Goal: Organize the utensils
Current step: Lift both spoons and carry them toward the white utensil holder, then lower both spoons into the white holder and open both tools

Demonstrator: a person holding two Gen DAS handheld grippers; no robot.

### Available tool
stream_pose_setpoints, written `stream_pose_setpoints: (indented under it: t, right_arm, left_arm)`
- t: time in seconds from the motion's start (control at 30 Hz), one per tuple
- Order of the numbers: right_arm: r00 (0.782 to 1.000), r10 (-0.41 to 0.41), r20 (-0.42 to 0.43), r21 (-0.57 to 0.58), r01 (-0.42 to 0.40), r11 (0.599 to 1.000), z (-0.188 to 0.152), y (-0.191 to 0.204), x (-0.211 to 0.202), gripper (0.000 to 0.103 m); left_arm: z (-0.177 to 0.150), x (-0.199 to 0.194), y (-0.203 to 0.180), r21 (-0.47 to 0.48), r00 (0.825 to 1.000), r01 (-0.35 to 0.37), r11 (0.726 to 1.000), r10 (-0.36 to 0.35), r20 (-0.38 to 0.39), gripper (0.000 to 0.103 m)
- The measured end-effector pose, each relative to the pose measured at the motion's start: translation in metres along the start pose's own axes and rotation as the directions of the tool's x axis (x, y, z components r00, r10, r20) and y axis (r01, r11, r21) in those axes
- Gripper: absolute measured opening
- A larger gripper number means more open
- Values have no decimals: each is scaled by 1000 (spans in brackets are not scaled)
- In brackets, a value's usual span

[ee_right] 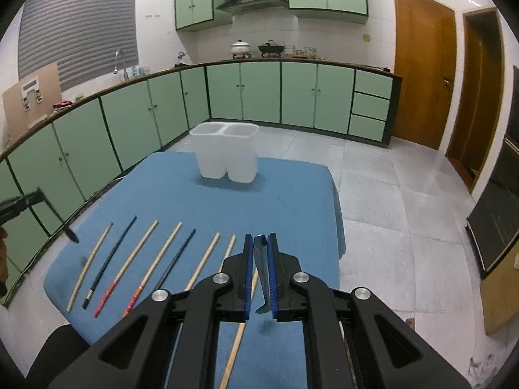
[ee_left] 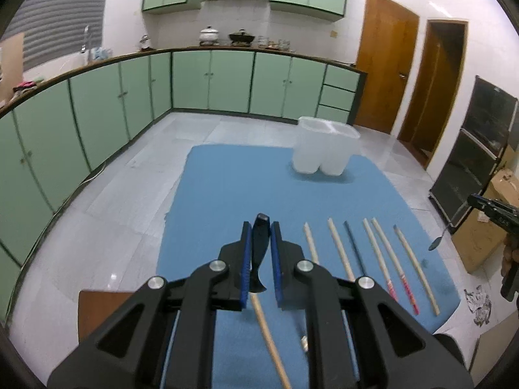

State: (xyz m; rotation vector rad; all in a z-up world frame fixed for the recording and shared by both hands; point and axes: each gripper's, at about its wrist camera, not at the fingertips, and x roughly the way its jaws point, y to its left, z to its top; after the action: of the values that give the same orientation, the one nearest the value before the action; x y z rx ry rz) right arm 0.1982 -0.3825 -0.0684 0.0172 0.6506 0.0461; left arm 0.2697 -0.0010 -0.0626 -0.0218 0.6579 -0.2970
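Your left gripper [ee_left: 260, 227] is clamped on a dark utensil handle [ee_left: 261, 243], held above the blue mat [ee_left: 227, 194] at the frame's lower centre. Your right gripper [ee_right: 260, 243] is pinched nearly closed on a metal handle [ee_right: 261, 269], its spoon [ee_left: 434, 243] end showing at the left view's right edge. Chopsticks [ee_right: 129, 265] lie in a row on the mat; the white two-part holder [ee_right: 227, 152] stands at its far end

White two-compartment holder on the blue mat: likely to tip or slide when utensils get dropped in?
The holder looks empty, thin, translucent plastic, so probably light and easy to shove across the mat. It's tall for its footprint, so a hard sideways knock might tip it. The cloth-like mat may damp sliding somewhat.
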Motion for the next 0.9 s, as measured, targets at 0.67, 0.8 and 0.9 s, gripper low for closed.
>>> stream_pose_setpoints:
  t: [0.67,0.8,0.9]
  right_arm:
    - [987,158,24,-32,-157,987,220,16,91,9]
    - [990,140,30,-35,-139,990,249,15,136,9]
    - [992,128,11,-34,-128,991,255,14,180,9]
  left_arm:
    - [210,118,-85,74,979,183,980,-189,81,3]
    - [240,154,-110,110,973,193,975,-205,109,3]
    - [253,193,-127,143,974,180,973,-196,109,3]
